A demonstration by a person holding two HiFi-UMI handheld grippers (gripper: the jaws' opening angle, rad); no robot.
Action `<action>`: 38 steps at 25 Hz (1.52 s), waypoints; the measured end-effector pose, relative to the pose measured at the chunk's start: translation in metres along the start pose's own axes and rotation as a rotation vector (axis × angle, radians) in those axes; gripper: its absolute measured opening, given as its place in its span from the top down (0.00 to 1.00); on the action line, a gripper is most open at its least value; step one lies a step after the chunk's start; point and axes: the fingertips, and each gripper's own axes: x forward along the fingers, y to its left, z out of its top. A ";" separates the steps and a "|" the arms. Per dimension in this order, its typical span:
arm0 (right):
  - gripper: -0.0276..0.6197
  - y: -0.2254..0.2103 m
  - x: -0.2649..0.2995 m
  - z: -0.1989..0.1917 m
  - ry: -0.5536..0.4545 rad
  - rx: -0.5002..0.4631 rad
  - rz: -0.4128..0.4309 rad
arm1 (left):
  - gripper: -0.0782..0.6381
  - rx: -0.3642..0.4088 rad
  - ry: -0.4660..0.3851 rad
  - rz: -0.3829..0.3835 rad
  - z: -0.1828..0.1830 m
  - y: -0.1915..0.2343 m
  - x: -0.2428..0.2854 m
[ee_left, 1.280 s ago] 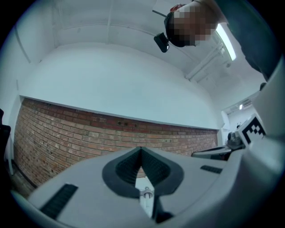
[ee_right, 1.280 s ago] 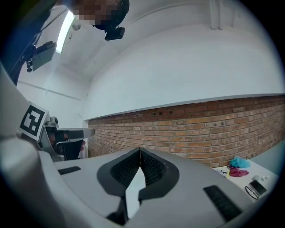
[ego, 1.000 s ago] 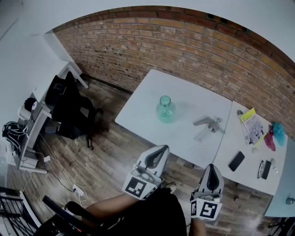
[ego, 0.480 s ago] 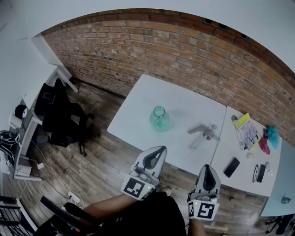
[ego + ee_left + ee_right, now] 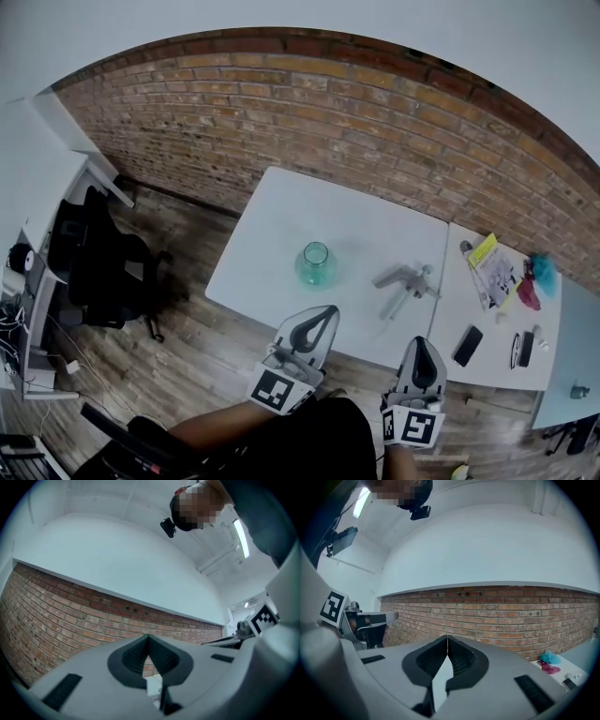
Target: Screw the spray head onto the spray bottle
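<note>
Left gripper (image 5: 325, 313) and right gripper (image 5: 424, 343) are clenched empty. The spray bottle (image 5: 316, 266) stands upright, mouth up; the spray head (image 5: 405, 279) lies flat, tube (image 5: 391, 307) toward the grippers.

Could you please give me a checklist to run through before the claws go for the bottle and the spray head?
1. Spray bottle upright on the white table, neck uncapped: ok.
2. Spray head lying free, right of the bottle in the head view and apart from it: ok.
3. Left claw open for a grasp: not ok, shut and empty.
4. Right claw open for a grasp: not ok, shut and empty.
5. Claws over the table: not ok, both short of its near edge.
6. Bottle neck undamaged: cannot tell.
</note>
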 end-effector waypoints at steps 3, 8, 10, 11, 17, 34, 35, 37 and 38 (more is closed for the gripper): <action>0.95 0.008 0.011 -0.002 0.012 -0.004 -0.008 | 0.90 -0.010 0.009 -0.019 -0.005 0.010 0.006; 0.95 0.013 0.028 -0.004 0.016 0.000 -0.012 | 0.90 -0.029 0.015 -0.012 -0.011 0.024 0.016; 0.95 0.009 0.035 -0.003 0.010 0.001 -0.007 | 0.90 -0.032 0.024 -0.010 -0.012 0.025 0.024; 0.95 0.005 0.040 -0.002 0.007 0.001 -0.004 | 0.90 -0.032 0.023 -0.010 -0.012 0.026 0.030; 0.95 -0.025 0.069 -0.003 0.003 0.027 0.037 | 0.90 -0.011 0.002 0.008 -0.010 0.018 0.069; 0.95 -0.103 0.129 -0.015 0.027 0.018 0.049 | 0.90 0.033 -0.028 0.016 -0.017 0.002 0.163; 0.95 -0.104 0.131 -0.015 0.031 0.017 0.039 | 0.90 0.032 -0.025 0.014 -0.018 0.006 0.164; 0.95 -0.105 0.136 -0.014 0.038 0.018 0.010 | 0.90 0.027 -0.018 0.002 -0.017 0.013 0.165; 0.95 -0.106 0.138 -0.014 0.041 0.022 -0.011 | 0.90 0.022 -0.017 -0.007 -0.016 0.017 0.165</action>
